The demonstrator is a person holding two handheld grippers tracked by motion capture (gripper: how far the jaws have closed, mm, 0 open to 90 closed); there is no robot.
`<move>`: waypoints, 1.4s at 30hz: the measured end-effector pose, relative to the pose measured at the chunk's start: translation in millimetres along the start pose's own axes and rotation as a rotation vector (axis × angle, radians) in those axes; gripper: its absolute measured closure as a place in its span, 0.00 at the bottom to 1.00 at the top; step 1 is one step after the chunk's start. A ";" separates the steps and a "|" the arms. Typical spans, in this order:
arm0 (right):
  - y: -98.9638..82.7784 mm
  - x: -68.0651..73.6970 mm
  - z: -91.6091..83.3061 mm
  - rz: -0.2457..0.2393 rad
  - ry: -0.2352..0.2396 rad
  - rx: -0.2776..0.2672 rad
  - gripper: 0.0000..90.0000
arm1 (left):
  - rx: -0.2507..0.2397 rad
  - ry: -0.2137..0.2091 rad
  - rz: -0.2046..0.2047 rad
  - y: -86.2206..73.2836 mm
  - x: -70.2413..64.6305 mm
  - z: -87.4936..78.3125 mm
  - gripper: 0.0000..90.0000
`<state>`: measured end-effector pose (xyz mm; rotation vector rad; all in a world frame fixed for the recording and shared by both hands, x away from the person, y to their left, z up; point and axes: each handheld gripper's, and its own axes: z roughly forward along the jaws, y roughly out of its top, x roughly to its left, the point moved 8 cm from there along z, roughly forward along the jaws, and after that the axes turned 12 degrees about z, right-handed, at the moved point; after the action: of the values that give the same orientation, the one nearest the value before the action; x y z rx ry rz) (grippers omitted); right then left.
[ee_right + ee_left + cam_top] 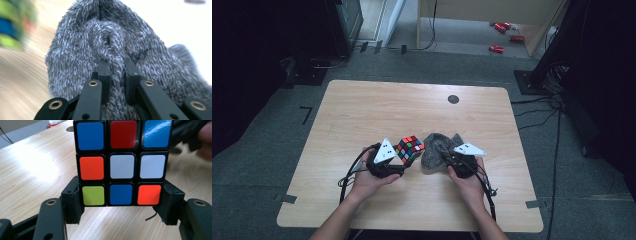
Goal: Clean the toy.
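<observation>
High view: both grippers were loaded over the surface (362, 110).
Left gripper (404, 159) clamped the puzzle cube (410, 149); right gripper (443, 152) fingers pinched the grey fuzzy cloth (434, 150) just beside it.

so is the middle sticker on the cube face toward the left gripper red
No, the centre square of the cube is white; red sits above it.

The cube (410, 148) and grey cloth (437, 150) stand just beside each other mid-table (362, 110); the far half lies open

A light wooden table (362, 105) stands on grey carpet (262, 150).
</observation>
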<state>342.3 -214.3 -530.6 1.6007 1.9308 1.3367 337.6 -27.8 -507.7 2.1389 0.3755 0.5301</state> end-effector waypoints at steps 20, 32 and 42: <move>27.9 64.4 -39.5 0.018 0.298 -0.154 0.89 | 0.062 -0.023 0.134 8.6 -29.5 10.1 0.39; 28.7 79.6 -46.6 -0.081 0.253 -0.160 0.89 | 0.075 -0.025 0.132 7.3 -29.9 11.9 0.39; 26.6 55.7 -38.4 0.013 0.212 -0.133 0.89 | 0.038 -0.045 0.096 12.4 -26.7 6.4 0.39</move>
<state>312.3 -183.9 -471.8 1.4621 1.9026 1.6627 318.6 -51.2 -507.2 2.2098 0.2612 0.5321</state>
